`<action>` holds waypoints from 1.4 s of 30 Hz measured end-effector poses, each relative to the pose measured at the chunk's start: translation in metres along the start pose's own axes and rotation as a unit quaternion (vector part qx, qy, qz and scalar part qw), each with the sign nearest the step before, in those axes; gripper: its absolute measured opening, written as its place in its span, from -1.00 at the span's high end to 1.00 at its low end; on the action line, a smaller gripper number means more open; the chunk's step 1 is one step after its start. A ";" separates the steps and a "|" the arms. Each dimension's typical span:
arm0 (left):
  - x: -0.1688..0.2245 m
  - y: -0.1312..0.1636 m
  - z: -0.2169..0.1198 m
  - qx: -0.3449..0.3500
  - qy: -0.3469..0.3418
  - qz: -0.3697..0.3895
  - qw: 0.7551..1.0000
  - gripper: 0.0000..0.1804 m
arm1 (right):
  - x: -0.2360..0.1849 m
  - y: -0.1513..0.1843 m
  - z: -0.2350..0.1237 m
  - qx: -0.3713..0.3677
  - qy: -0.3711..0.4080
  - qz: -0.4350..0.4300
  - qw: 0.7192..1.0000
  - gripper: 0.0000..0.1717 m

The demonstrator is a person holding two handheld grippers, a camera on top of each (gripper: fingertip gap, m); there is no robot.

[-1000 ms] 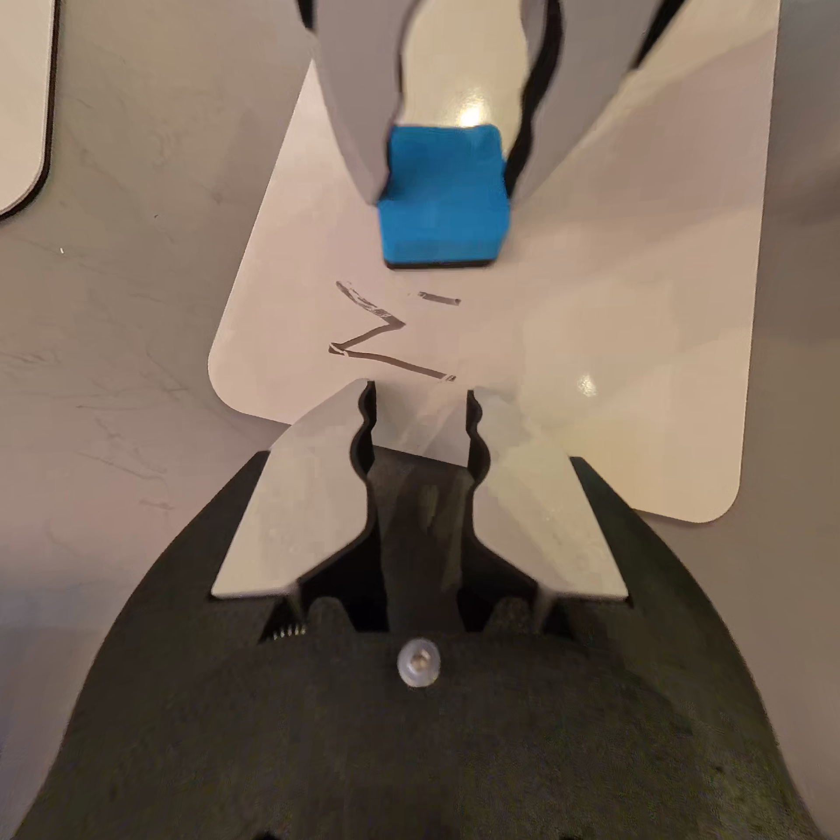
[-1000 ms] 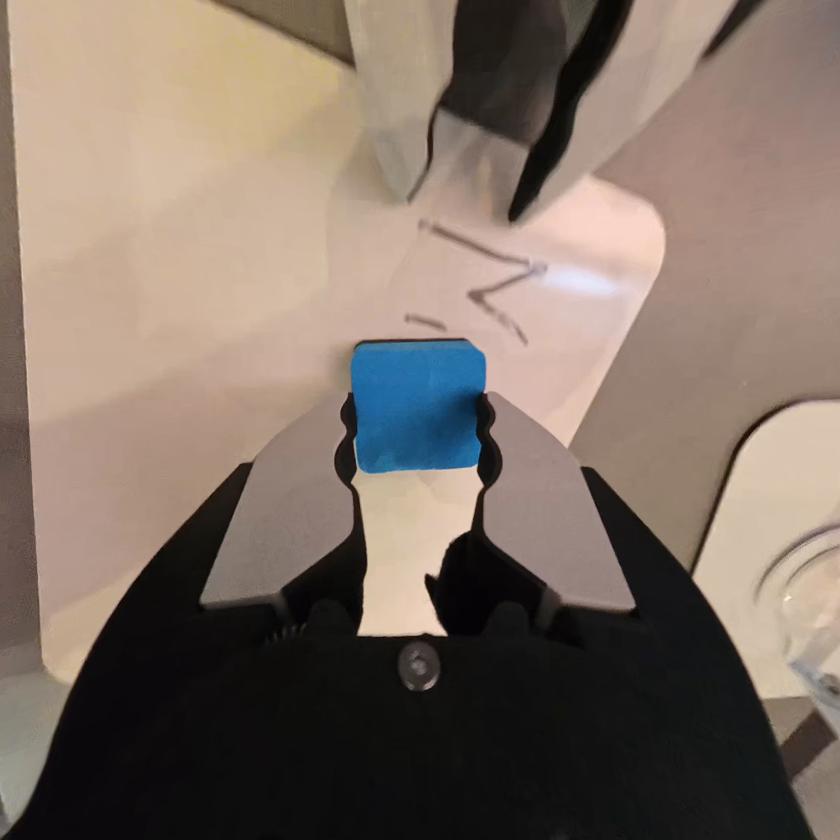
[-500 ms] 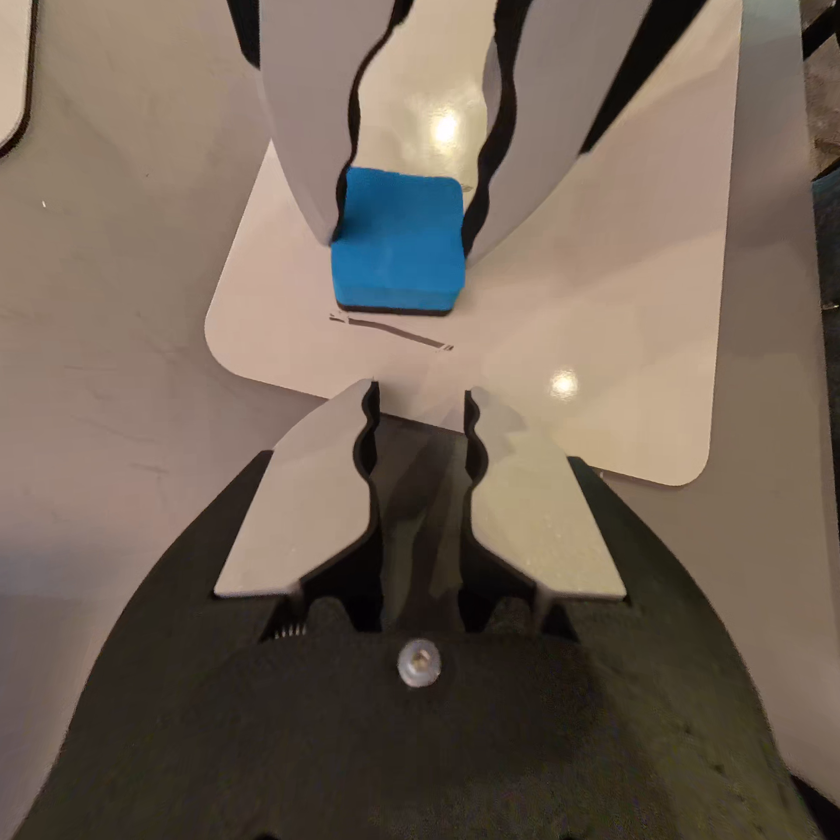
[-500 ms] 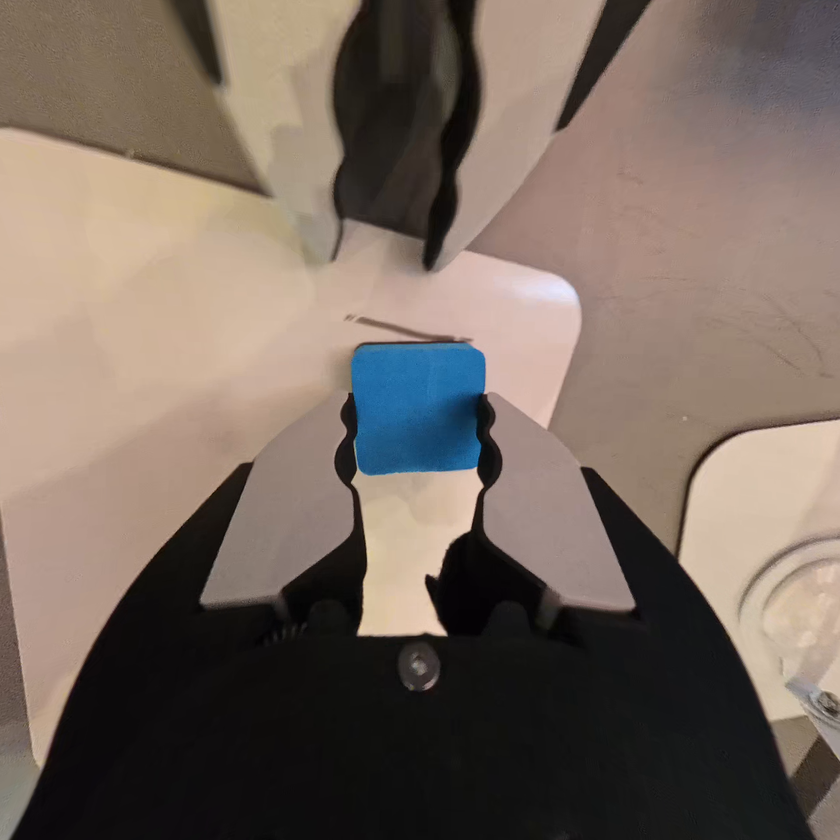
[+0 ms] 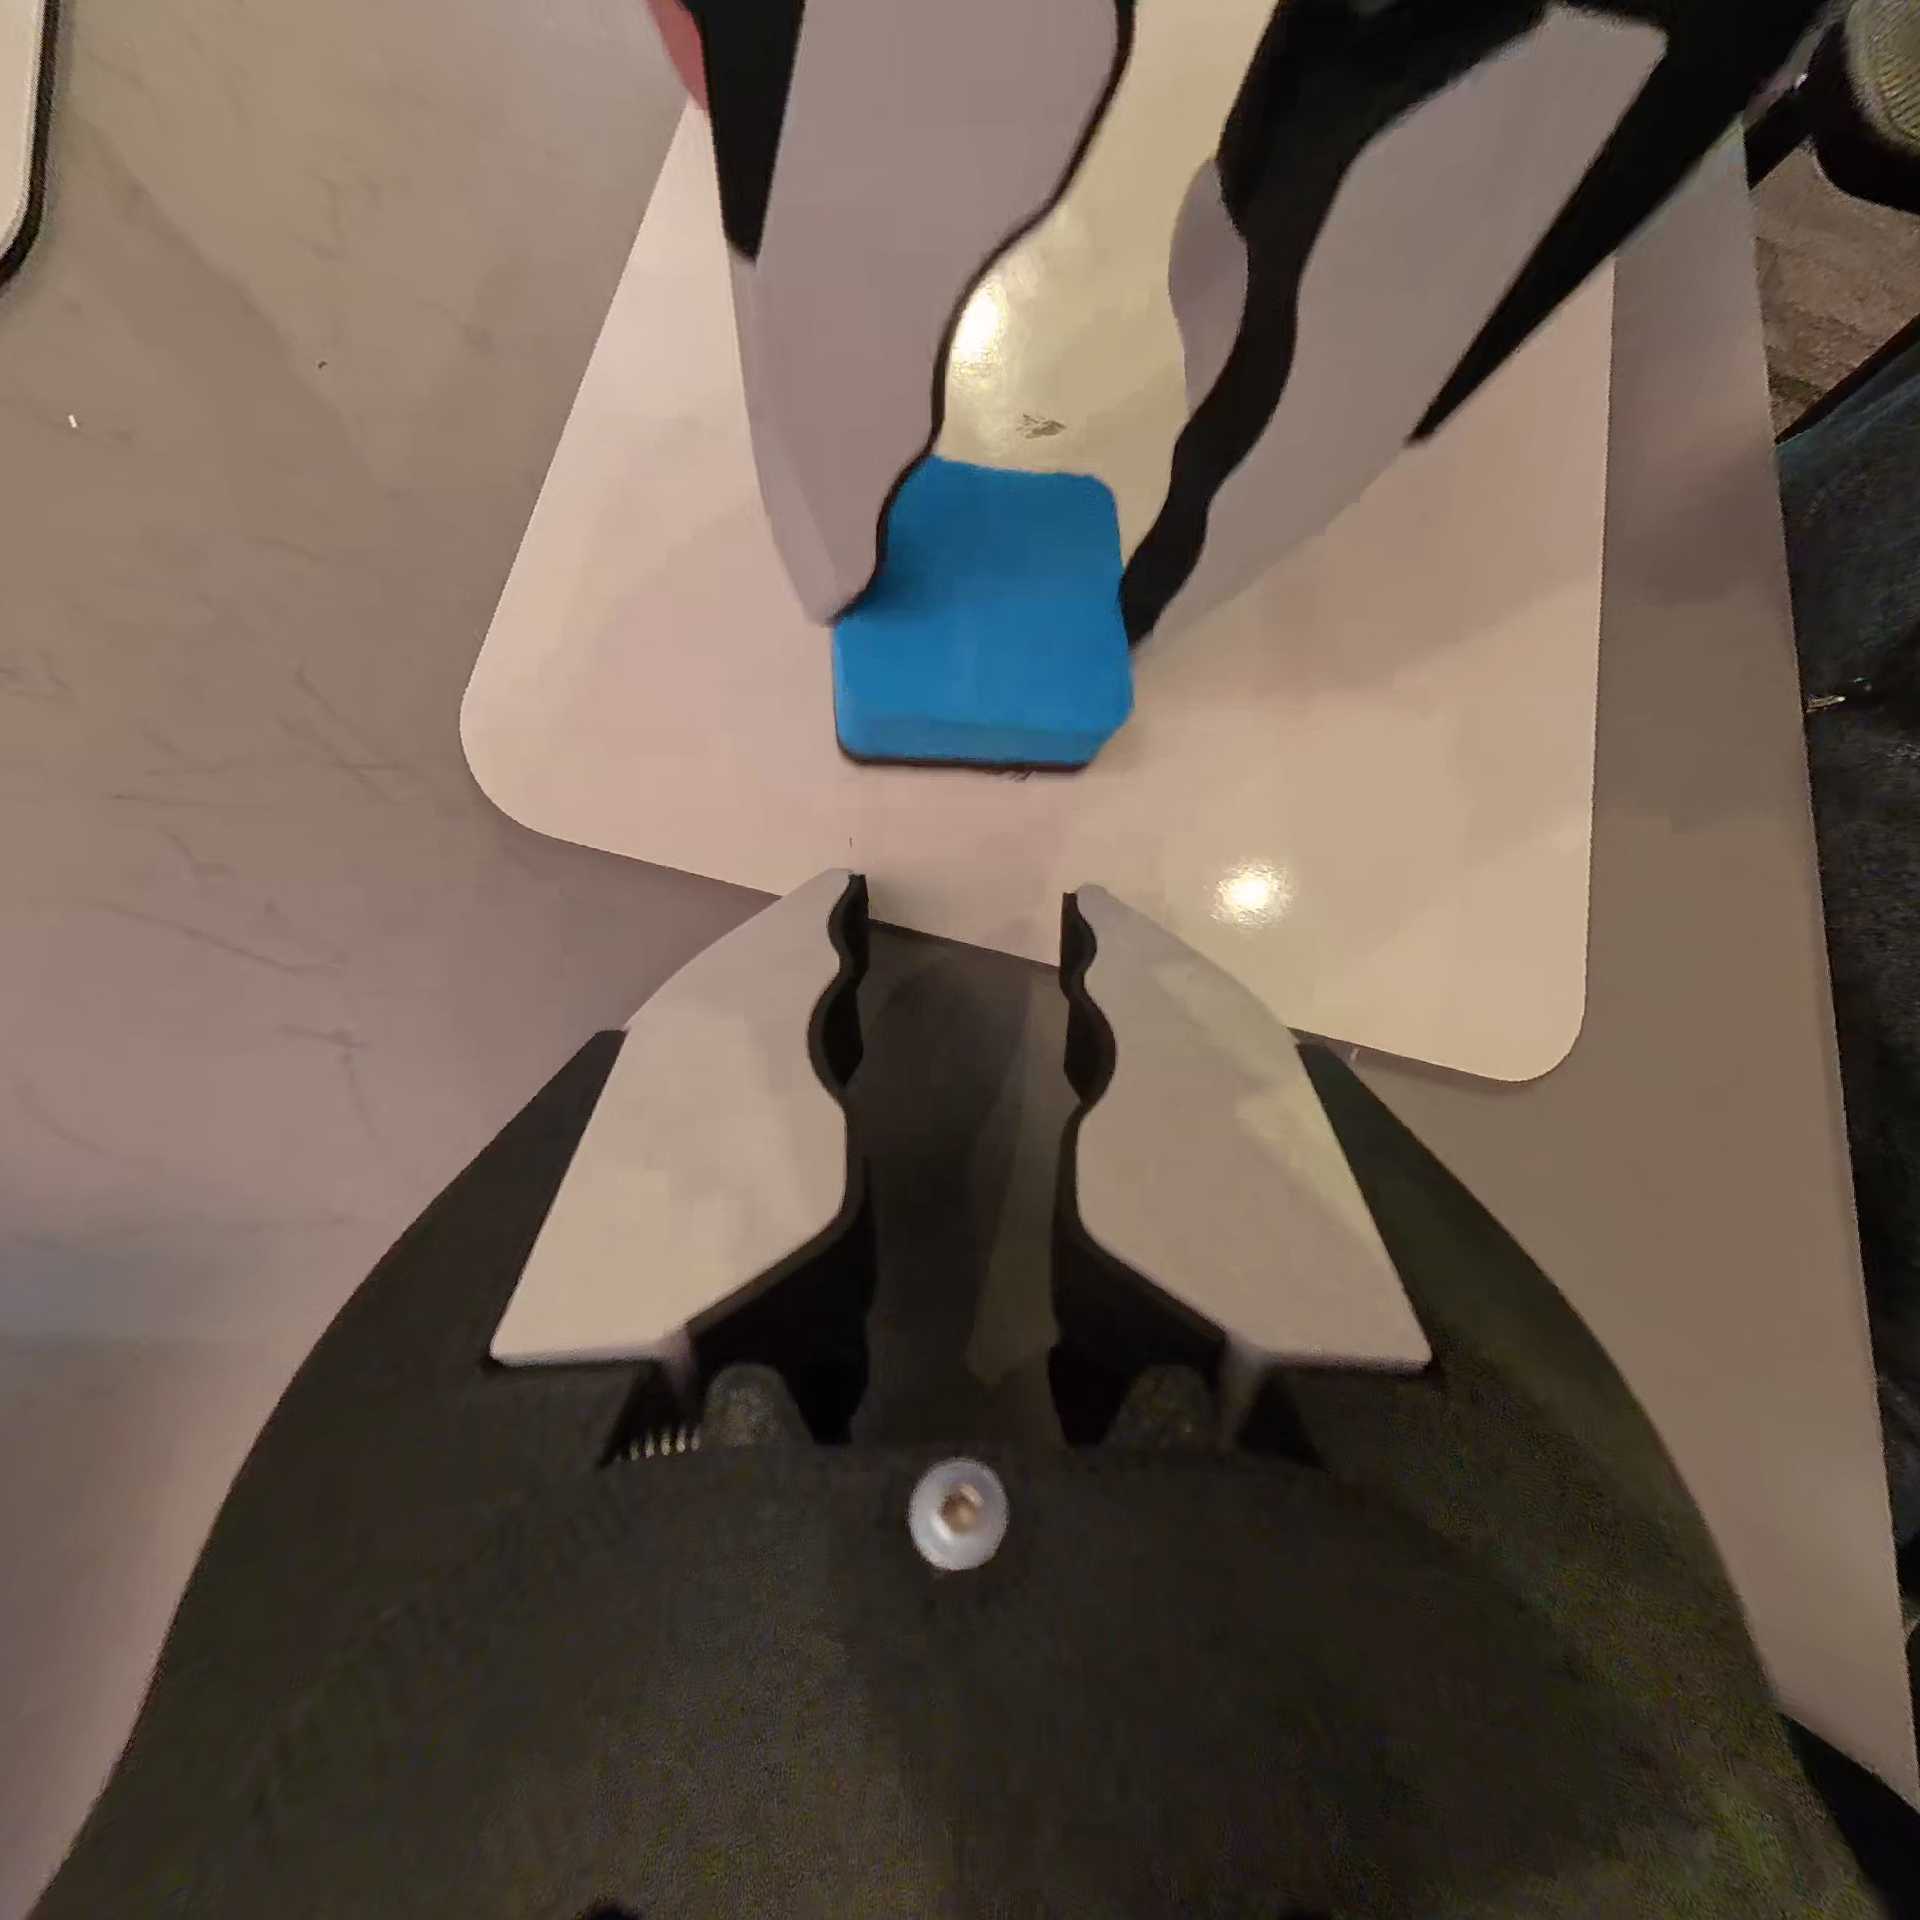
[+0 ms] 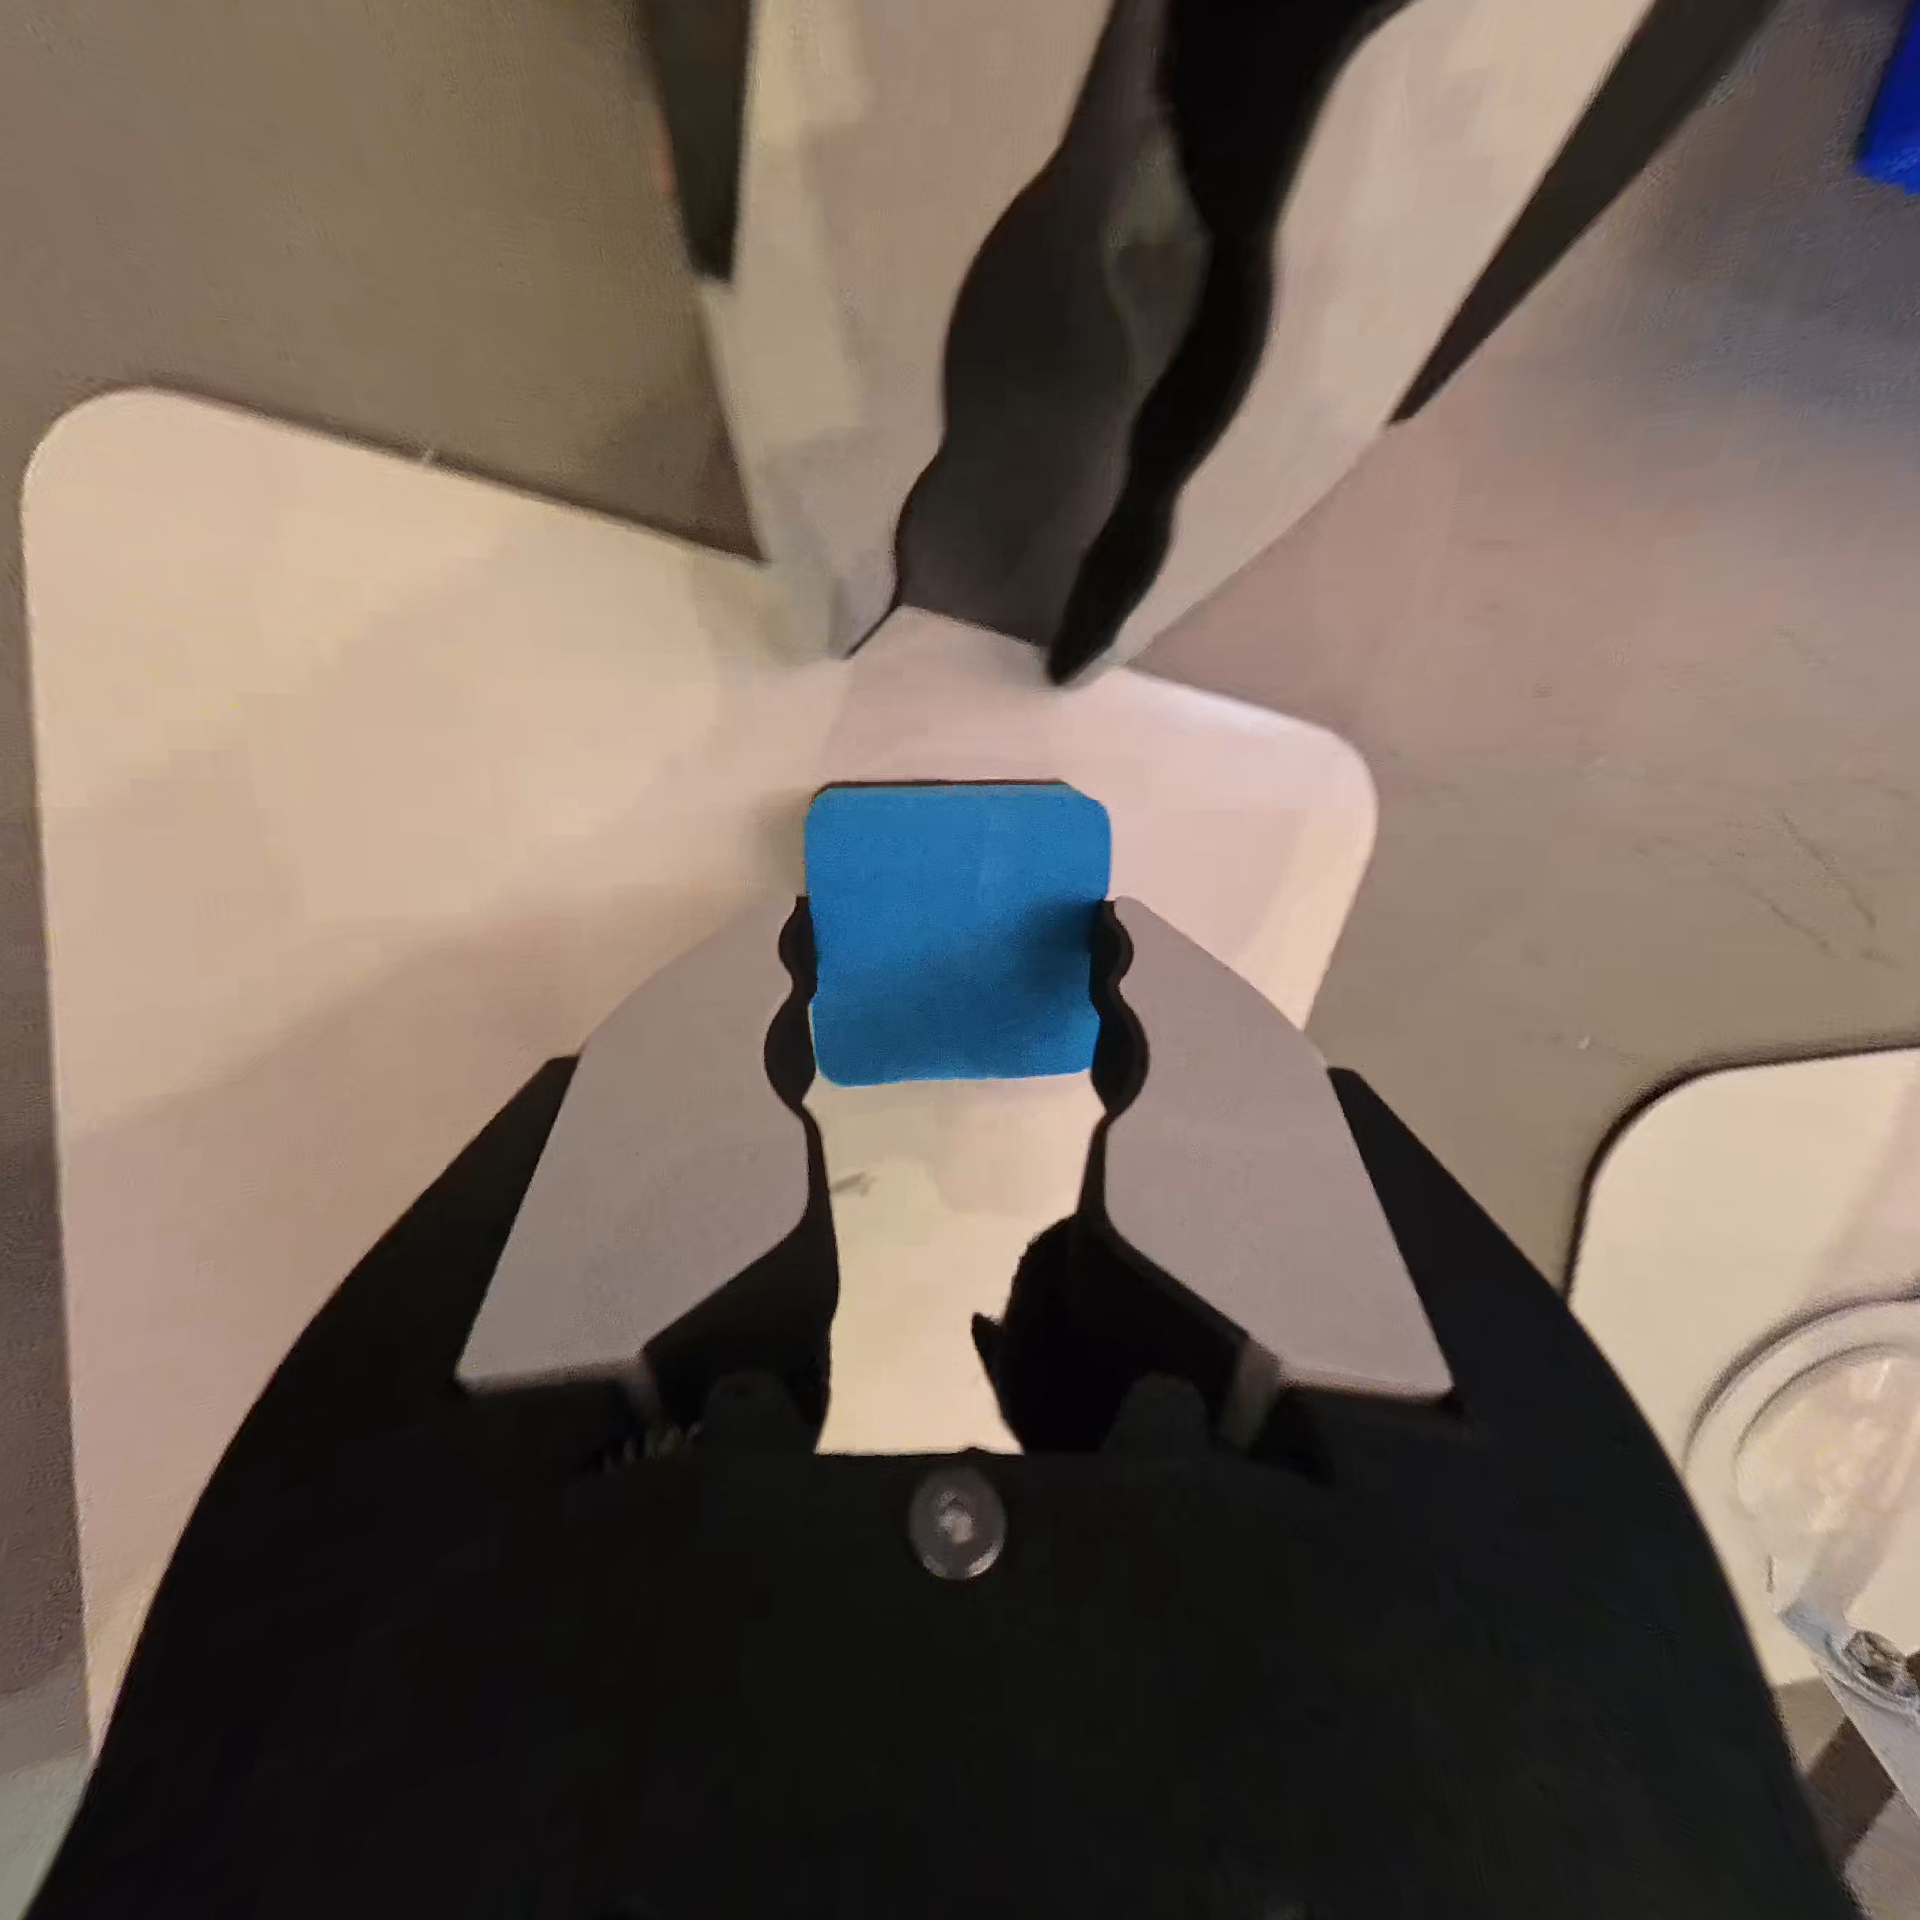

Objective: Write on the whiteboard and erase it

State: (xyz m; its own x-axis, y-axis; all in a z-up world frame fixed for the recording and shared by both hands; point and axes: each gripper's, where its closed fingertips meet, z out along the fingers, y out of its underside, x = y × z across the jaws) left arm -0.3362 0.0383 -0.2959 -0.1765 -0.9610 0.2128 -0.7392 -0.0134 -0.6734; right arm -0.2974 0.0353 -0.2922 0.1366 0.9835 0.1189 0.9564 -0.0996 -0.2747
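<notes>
Wiping step: erasing looks like the step in hand, judged from the eraser lying flat on the board with almost no ink left to see.
Right gripper (image 6: 951, 914): clenched on the blue eraser (image 6: 951, 935), both pads pressed against its two sides.
Eraser place: on the whiteboard (image 6: 364, 831), toward the corner at 2 o'clock in the right wrist view; in the left wrist view it sits at 12 o'clock from the left gripper's tips, its dark felt side down on the board.
Left gripper (image 5: 961, 914): released, jaws apart with nothing between them, tips over the near edge of the whiteboard (image 5: 1403, 831); whether they press the board down I cannot tell.
Marks left: a small dark smudge (image 5: 1039, 424) on the board behind the eraser at 12 o'clock, and a faint speck (image 5: 850, 842) just ahead of the left gripper's tips; a thin dark trace shows at the eraser's front edge.
Tabletop (image 5: 260, 623): grey, marbled, carrying the board; a second white board (image 6: 1766, 1195) lies at 4 o'clock in the right wrist view with a clear glass thing (image 6: 1829, 1475) on it.
Next move: likely a pass back over the smudge and the speck, felt kept flat and the board kept from sliding.
Risk: the eraser is near the board's corner, so a long stroke could run off onto the tabletop.
</notes>
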 end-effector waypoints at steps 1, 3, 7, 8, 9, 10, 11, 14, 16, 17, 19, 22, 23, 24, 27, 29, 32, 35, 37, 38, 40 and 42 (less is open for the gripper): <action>0.000 0.000 0.000 0.000 -0.001 0.001 1.000 0.59 | -0.001 0.007 -0.002 -0.007 -0.005 0.000 1.000 0.39; 0.000 0.000 0.000 0.000 -0.001 0.000 1.000 0.60 | 0.011 0.013 -0.003 -0.022 0.002 0.035 0.999 0.39; 0.000 0.000 0.000 0.001 0.000 0.000 1.000 0.58 | -0.001 -0.001 0.000 -0.025 0.004 0.002 1.000 0.39; 0.000 0.000 0.000 0.001 0.000 0.001 1.000 0.58 | 0.001 0.006 -0.002 -0.031 0.001 0.014 0.999 0.39; 0.000 0.000 0.000 0.001 0.000 0.001 1.000 0.58 | 0.010 0.012 -0.002 -0.039 0.009 0.037 0.998 0.39; 0.000 0.000 0.000 0.001 0.001 0.000 1.000 0.58 | 0.014 0.010 -0.001 -0.040 0.013 0.048 0.998 0.39; 0.000 0.000 0.000 0.001 0.002 -0.001 1.000 0.59 | 0.012 0.003 0.001 -0.040 0.018 0.033 0.998 0.39; 0.000 0.000 0.000 0.001 0.002 0.001 1.000 0.58 | -0.007 0.000 -0.001 -0.044 -0.002 -0.002 0.999 0.39; 0.000 0.000 0.000 0.001 0.000 0.003 1.000 0.57 | 0.003 0.027 -0.007 -0.052 0.001 0.026 0.998 0.39; 0.000 0.000 0.000 0.001 0.000 0.003 1.000 0.58 | 0.012 0.033 -0.008 -0.046 0.007 0.053 0.997 0.39; 0.000 0.000 0.000 0.002 0.003 -0.001 1.000 0.58 | 0.009 0.030 -0.008 -0.045 0.016 0.032 0.998 0.39; 0.000 0.000 0.001 0.001 0.001 0.003 1.000 0.58 | -0.012 0.054 -0.018 -0.064 -0.017 0.021 0.998 0.39; 0.000 0.000 0.001 0.001 0.001 0.003 1.000 0.58 | -0.003 0.069 -0.021 -0.076 -0.008 0.054 0.996 0.39; 0.000 0.000 0.001 0.001 0.001 0.003 1.000 0.59 | 0.007 0.069 -0.020 -0.067 -0.002 0.079 0.995 0.39; 0.000 0.000 0.001 0.001 0.002 0.001 1.000 0.58 | -0.004 0.038 -0.012 -0.046 0.001 0.025 0.999 0.39; 0.000 0.000 0.001 0.001 0.000 0.005 1.000 0.58 | -0.015 0.053 -0.017 -0.054 -0.010 0.018 0.998 0.39; 0.000 -0.001 0.001 0.000 0.002 0.003 1.000 0.59 | 0.009 0.052 -0.014 -0.053 0.013 0.062 0.997 0.39; 0.001 0.000 0.001 0.000 0.001 0.007 1.000 0.57 | -0.019 0.041 -0.014 -0.056 -0.009 -0.005 0.998 0.39; 0.001 -0.001 0.001 0.000 0.000 0.007 1.000 0.57 | -0.006 0.065 -0.020 -0.069 0.000 0.042 0.997 0.39; 0.001 -0.001 0.001 0.000 0.000 0.007 1.000 0.57 | 0.003 0.062 -0.018 -0.065 0.005 0.065 0.996 0.39; 0.001 -0.001 0.001 0.000 0.003 0.005 1.000 0.57 | -0.009 0.039 -0.013 -0.056 0.002 0.009 0.998 0.39; 0.001 -0.001 0.002 0.000 0.001 0.009 1.000 0.56 | -0.025 0.046 -0.017 -0.053 -0.010 -0.004 0.999 0.39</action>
State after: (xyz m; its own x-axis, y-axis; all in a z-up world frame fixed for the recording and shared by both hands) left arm -0.3349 0.0368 -0.2964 -0.1900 -0.9607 0.2024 -0.7362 0.0030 -0.6767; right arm -0.2526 0.0038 -0.2918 0.1243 0.9871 0.1007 0.9794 -0.1057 -0.1720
